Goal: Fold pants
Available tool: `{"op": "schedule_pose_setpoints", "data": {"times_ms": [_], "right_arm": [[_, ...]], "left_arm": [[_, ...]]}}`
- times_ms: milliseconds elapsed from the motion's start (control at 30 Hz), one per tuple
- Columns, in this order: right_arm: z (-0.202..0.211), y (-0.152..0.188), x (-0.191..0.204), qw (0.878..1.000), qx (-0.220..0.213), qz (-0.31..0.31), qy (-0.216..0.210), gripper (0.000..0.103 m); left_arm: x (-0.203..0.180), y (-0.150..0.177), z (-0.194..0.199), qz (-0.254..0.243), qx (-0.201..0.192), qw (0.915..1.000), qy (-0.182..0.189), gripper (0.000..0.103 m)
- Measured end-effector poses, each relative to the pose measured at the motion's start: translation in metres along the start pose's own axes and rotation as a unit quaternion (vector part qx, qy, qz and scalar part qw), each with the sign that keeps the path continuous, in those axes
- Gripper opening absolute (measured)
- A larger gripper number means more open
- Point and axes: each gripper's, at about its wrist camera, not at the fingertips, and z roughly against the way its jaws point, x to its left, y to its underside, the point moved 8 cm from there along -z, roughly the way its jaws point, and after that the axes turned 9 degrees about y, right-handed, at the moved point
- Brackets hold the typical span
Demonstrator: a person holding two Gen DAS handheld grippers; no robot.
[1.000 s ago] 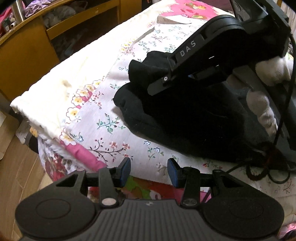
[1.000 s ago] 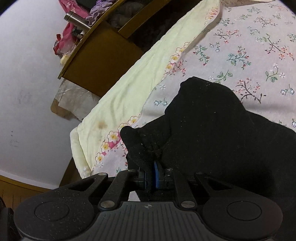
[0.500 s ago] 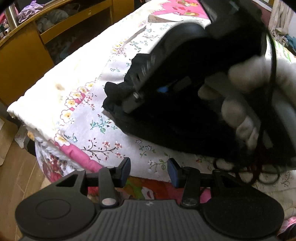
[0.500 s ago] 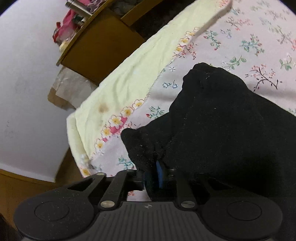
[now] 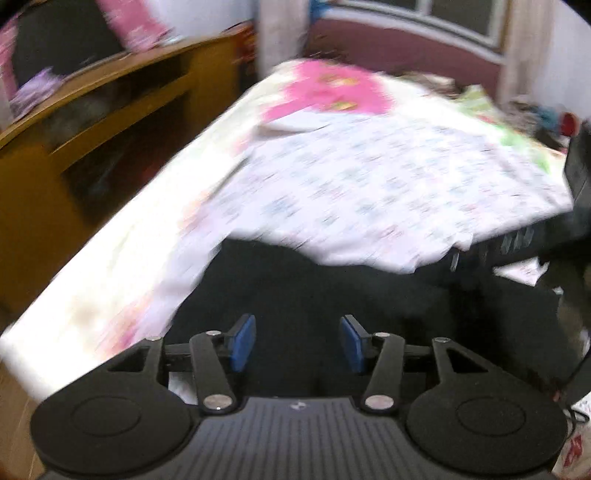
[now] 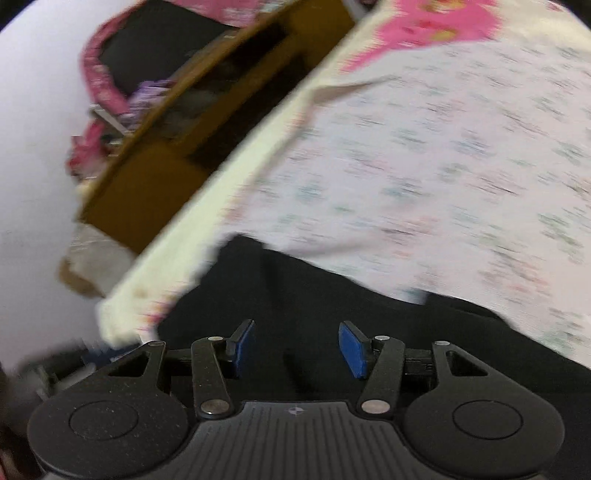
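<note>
Left wrist view, heavily smeared with blur. One left gripper (image 5: 297, 343) low in frame, two blue pads (image 5: 242, 341) spread wide, nothing pinched between. One pair of black pants (image 5: 332, 295) lying dark and bunched on the bed, right under and ahead of the spread fingers, near the bed's front edge. One floral sheet (image 5: 369, 184) stretching away behind the pants, one pink patch (image 5: 332, 92) at the far end. One wooden shelf unit (image 5: 92, 129) off to the left, beside the bed. At the far right edge, one black piece of the other tool (image 5: 580, 173), too blurred to say more. One window (image 5: 443, 22) up on the back wall.

Right wrist view now, blurred as well. One right gripper (image 6: 297, 349), two blue pads (image 6: 352, 349) parted wide, holding nothing. Same black pants (image 6: 332, 302) spread dark across the lower frame, directly beneath the open fingers, resting on the floral sheet (image 6: 443, 166) by the bed's corner. Cream edge of the sheet running along the left of the pants. Wooden shelf unit (image 6: 166, 166) at upper left, with pink and purple fabric (image 6: 107, 99) heaped on it; count of items impossible to tell through the blur. White wall (image 6: 29, 147) on the far left.
</note>
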Motion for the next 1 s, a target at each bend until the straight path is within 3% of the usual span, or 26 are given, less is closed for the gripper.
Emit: {"op": "schedule_pose_setpoints", "data": {"times_ms": [33, 133, 167, 233, 333, 400, 467, 533, 633, 733, 800, 900, 967, 1000], "right_arm": [[-0.004, 0.001, -0.013, 1.000, -0.001, -0.006, 0.016, 0.035], [-0.031, 0.005, -0.064, 0.996, 0.024, -0.061, 0.057, 0.000], [-0.041, 0.007, -0.084, 0.993, 0.033, -0.089, 0.073, 0.000], [-0.049, 0.008, -0.105, 0.988, 0.041, -0.139, 0.054, 0.000], [-0.031, 0.002, -0.096, 0.993, 0.006, -0.100, 0.064, 0.000], [-0.013, 0.003, -0.098, 0.991, -0.012, -0.124, 0.050, 0.000], [-0.004, -0.003, -0.096, 0.992, -0.030, -0.118, 0.043, 0.011], [-0.004, 0.001, -0.093, 0.993, -0.023, -0.105, 0.048, 0.012], [0.015, 0.013, -0.100, 0.991, -0.034, -0.122, 0.044, 0.012], [0.035, 0.035, -0.113, 0.991, -0.027, -0.121, 0.059, 0.013], [0.038, 0.058, -0.118, 0.989, 0.000, -0.134, 0.056, 0.013], [0.045, 0.086, -0.114, 0.993, 0.027, -0.101, 0.057, 0.013], [0.045, 0.101, -0.106, 0.995, 0.046, -0.064, 0.054, 0.015], [0.044, 0.108, -0.105, 0.995, 0.056, -0.052, 0.057, 0.016]], "left_arm": [[-0.007, -0.006, -0.017, -0.018, -0.001, 0.9997, 0.014, 0.059], [-0.011, -0.001, -0.059, -0.041, 0.032, 0.9984, 0.025, 0.059], [-0.003, 0.009, -0.076, -0.032, 0.062, 0.9975, 0.009, 0.059], [0.016, 0.024, -0.092, -0.020, 0.099, 0.9949, -0.007, 0.061], [0.034, 0.032, -0.092, -0.015, 0.115, 0.9931, -0.019, 0.064], [0.033, 0.025, -0.086, -0.023, 0.113, 0.9928, -0.032, 0.064], [0.014, 0.011, -0.079, -0.047, 0.099, 0.9930, -0.042, 0.063], [0.002, 0.007, -0.078, -0.071, 0.089, 0.9924, -0.048, 0.063], [-0.041, -0.004, -0.076, -0.125, 0.077, 0.9891, -0.015, 0.063], [-0.091, 0.000, -0.087, -0.186, 0.085, 0.9785, 0.026, 0.064], [-0.108, 0.011, -0.093, -0.211, 0.107, 0.9712, 0.028, 0.064], [-0.096, 0.025, -0.086, -0.211, 0.137, 0.9677, 0.006, 0.064], [-0.067, 0.053, -0.089, -0.199, 0.213, 0.9562, -0.020, 0.071], [-0.057, 0.061, -0.093, -0.191, 0.233, 0.9531, -0.031, 0.074]]}}
